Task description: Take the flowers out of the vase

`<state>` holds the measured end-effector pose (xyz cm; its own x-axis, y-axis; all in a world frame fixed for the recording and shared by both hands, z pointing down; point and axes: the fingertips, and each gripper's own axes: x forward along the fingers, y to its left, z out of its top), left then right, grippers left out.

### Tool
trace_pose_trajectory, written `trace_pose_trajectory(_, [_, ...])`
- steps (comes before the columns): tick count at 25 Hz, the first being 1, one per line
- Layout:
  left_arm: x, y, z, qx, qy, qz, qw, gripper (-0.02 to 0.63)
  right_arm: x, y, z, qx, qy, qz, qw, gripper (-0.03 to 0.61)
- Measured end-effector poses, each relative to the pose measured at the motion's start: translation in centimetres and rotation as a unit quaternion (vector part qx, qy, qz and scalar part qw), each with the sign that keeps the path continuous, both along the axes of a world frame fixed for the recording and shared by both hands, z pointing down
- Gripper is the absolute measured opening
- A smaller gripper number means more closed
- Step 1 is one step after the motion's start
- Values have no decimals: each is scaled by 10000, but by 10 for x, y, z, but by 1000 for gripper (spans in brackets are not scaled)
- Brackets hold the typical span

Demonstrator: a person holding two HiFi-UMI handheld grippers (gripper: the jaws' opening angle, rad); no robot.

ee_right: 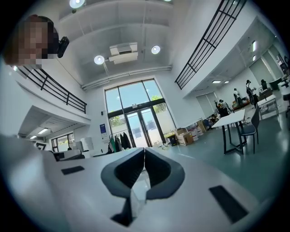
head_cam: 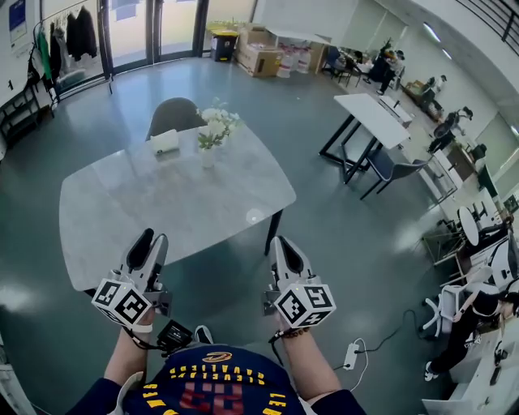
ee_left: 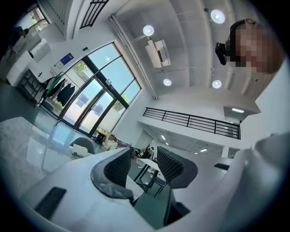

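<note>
Two grippers hang off the tabletop's (head_cam: 162, 211) near edge in the head view, well apart from the vase (head_cam: 208, 156); the flowers (head_cam: 216, 126) stand in it, not yet reached. Left gripper view: my left gripper (ee_left: 144, 156) is half open and empty, I judge ready for stems. Right gripper view: my right gripper (ee_right: 144, 152) is closed and empty, well short of the vase.

Marble table (head_cam: 154, 207): flower vase (head_cam: 208, 157), white box (head_cam: 165, 143)

I can read no text with certainty: the yellow letters on the person's shirt (head_cam: 215, 381) and the blue wall sign (head_cam: 18, 20) are too small.
</note>
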<state>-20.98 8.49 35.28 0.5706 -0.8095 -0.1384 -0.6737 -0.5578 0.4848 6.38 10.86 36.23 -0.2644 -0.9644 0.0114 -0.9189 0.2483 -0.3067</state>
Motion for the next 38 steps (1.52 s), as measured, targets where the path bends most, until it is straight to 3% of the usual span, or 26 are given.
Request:
trace_pose_trajectory(6, [-6, -17, 7, -194, 102, 150, 9996, 187, -13, -13, 1, -107, 12, 62, 9999, 9])
trace_pose_trajectory(14, [52, -52, 48, -481, 23, 338, 9983, 187, 29, -52, 53, -431, -169, 51, 9989, 9])
trace_pose_trajectory(21, [76, -106, 28, -300, -330, -170, 9989, 187, 40, -143, 50, -231, -551, -587, 9965, 9])
trace_pose_trajectory(26, [124, -148, 13, -168, -432, -358, 9983, 187, 58, -196, 42, -163, -637, -1064, 9921, 9])
trace_pose_trajectory(32, [174, -195, 3, -47, -713, -600, 9956, 187, 122, -250, 29, -72, -771, -1142, 9904, 9])
trace_pose_trajectory(38, [174, -238, 3, -179, -888, -889, 9919, 187, 147, -291, 26, -136, -891, -1088, 9900, 9])
